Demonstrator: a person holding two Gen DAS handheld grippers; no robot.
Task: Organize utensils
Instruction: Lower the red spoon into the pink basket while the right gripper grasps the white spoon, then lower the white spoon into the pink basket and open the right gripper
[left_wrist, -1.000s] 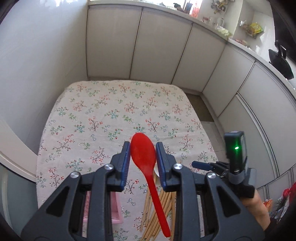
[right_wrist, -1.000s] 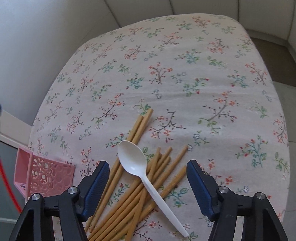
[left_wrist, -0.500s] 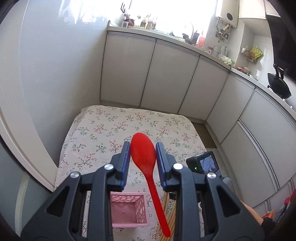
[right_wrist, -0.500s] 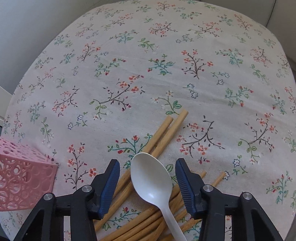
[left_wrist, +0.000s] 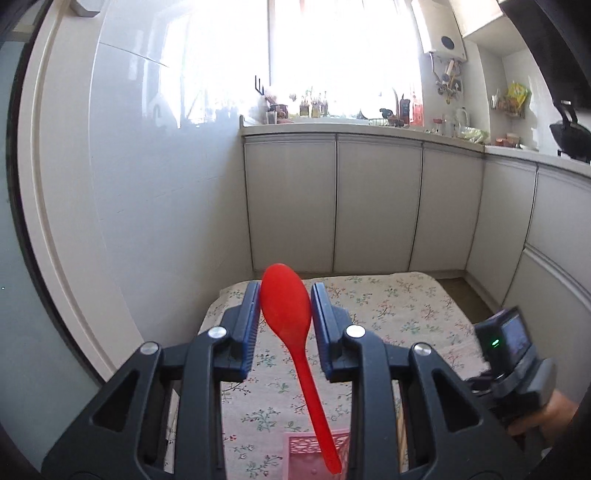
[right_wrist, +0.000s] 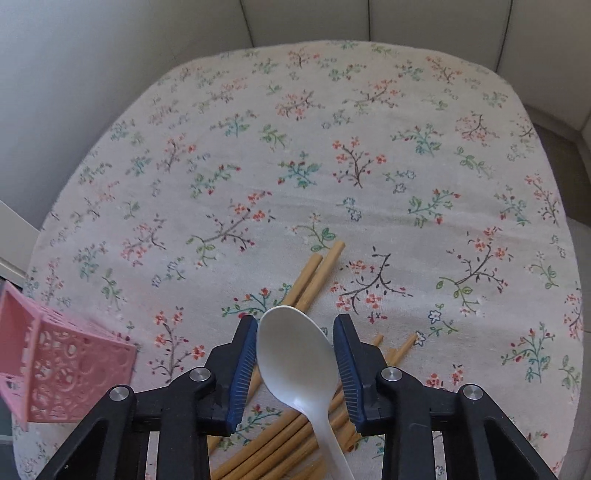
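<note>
My left gripper (left_wrist: 286, 301) is shut on the bowl of a red spoon (left_wrist: 288, 314), held high and tilted up; its handle hangs down with the tip over the pink perforated basket (left_wrist: 295, 448). My right gripper (right_wrist: 294, 332) has closed its pads against both sides of the bowl of a white spoon (right_wrist: 295, 363), which lies across a pile of several wooden chopsticks (right_wrist: 306, 284) on the floral tablecloth (right_wrist: 332, 147). The pink basket also shows at the left in the right wrist view (right_wrist: 66, 363). The right gripper's body shows at the right in the left wrist view (left_wrist: 513, 354).
White cabinets (left_wrist: 369, 203) run behind and to the right of the table. A white wall (left_wrist: 147, 184) stands on the left. The counter (left_wrist: 369, 123) holds bottles and kitchen items.
My left gripper has risen and tilted up, bringing the red spoon's handle tip over the pink basket. My right gripper has moved onto the white spoon and closed around its bowl.
</note>
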